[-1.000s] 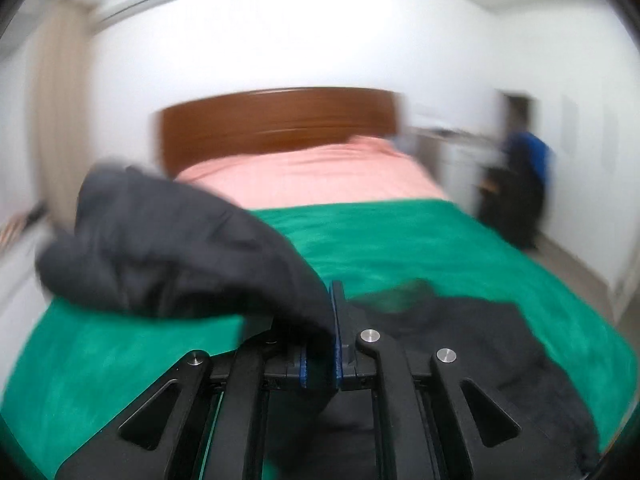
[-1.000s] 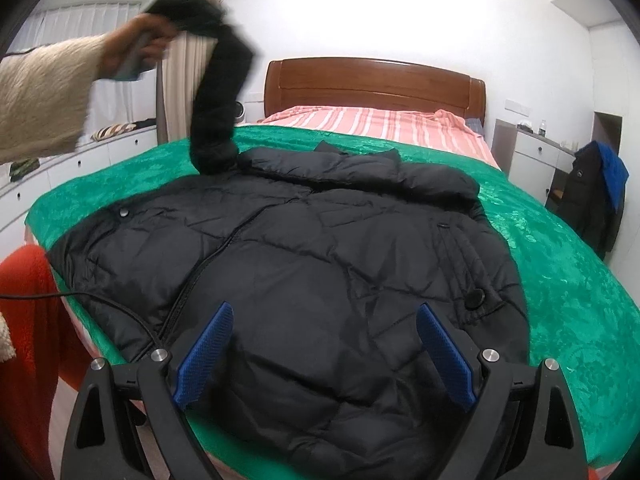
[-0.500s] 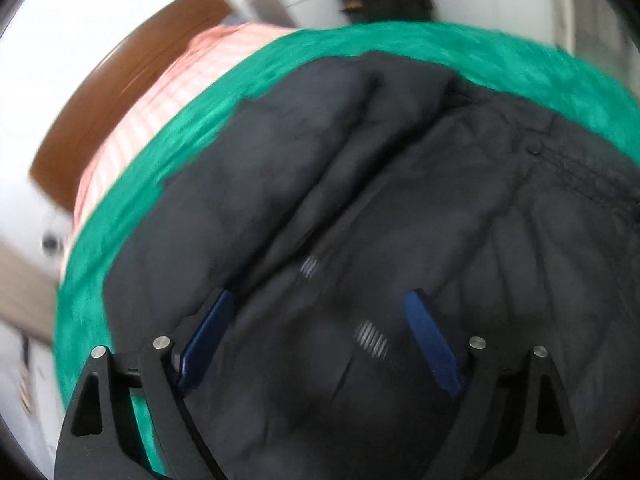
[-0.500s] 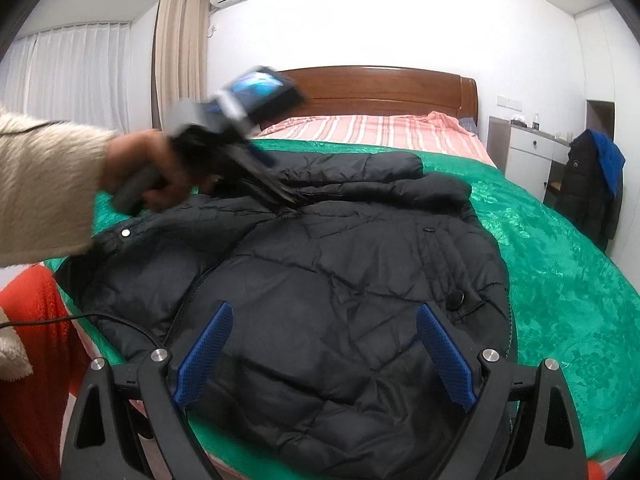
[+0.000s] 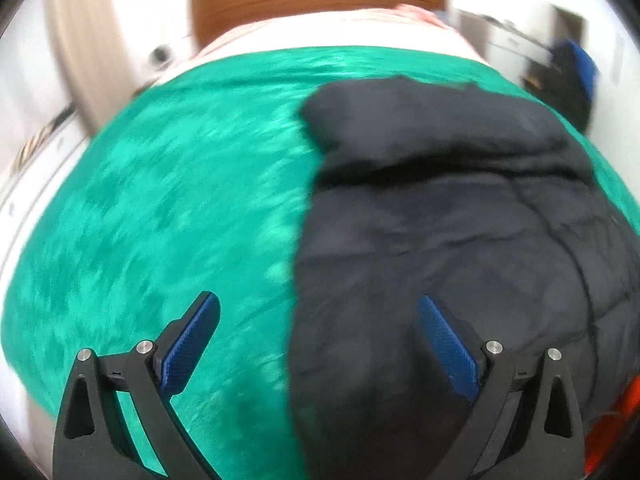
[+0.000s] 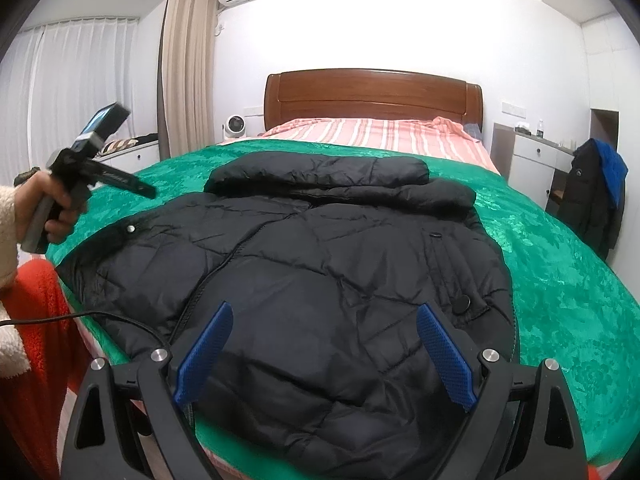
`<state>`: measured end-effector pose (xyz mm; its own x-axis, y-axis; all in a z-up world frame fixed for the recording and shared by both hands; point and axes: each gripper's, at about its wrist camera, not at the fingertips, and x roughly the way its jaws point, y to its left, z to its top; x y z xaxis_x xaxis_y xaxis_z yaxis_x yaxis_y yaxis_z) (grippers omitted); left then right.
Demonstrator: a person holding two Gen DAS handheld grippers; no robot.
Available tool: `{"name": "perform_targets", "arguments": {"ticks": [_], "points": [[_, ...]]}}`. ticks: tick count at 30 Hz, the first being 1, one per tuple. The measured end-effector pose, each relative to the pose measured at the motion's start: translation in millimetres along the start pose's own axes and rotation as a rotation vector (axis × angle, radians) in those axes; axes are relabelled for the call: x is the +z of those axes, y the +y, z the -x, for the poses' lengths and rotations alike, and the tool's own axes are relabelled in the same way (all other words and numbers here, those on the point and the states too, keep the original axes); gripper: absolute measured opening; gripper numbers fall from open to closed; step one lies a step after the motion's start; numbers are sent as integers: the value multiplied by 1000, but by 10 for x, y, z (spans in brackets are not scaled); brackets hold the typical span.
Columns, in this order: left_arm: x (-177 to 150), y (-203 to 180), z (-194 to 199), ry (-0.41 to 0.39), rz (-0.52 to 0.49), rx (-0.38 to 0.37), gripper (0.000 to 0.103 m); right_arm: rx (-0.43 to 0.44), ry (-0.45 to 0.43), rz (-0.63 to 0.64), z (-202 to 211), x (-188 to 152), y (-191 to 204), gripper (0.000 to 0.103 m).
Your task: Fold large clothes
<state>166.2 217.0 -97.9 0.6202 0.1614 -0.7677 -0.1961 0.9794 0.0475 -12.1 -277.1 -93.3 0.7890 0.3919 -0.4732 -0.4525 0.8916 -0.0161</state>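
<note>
With one sleeve already laid across the top of the black puffer jacket [image 6: 320, 280] at centre frame on the green bedspread [image 6: 560, 280], both the left gripper [image 5: 316, 344] and right gripper [image 6: 324, 356] hang wide open, empty, the body folds seemingly left.

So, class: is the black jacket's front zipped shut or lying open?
Shut, as far as visible: on the black jacket the zip line runs unbroken down the front, with both panels meeting and no lining showing.
</note>
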Motion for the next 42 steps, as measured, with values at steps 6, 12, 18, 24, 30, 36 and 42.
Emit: {"name": "perform_targets", "arguments": {"ticks": [6, 12, 18, 24, 30, 36, 42], "points": [[-83, 536, -230, -29, 215, 30, 100, -17, 4, 10, -12, -5, 42, 92], [-356, 1049, -547, 9, 351, 101, 100, -25, 18, 32, -51, -10, 100, 92], [-744, 1190, -717, -11, 321, 121, 103, -26, 28, 61, -67, -37, 157, 92], [-782, 1140, -711, -12, 310, 133, 103, -26, 35, 62, -99, -34, 160, 92], [-778, 1129, -676, -27, 311, 145, 103, -25, 34, 62, -104, -38, 156, 92], [-787, 1120, -663, -36, 310, 151, 103, -22, 40, 56, -118, -40, 144, 92], [-812, 1088, -653, -58, 302, 166, 103, -19, 52, 52, -154, -42, 127, 92]]}}
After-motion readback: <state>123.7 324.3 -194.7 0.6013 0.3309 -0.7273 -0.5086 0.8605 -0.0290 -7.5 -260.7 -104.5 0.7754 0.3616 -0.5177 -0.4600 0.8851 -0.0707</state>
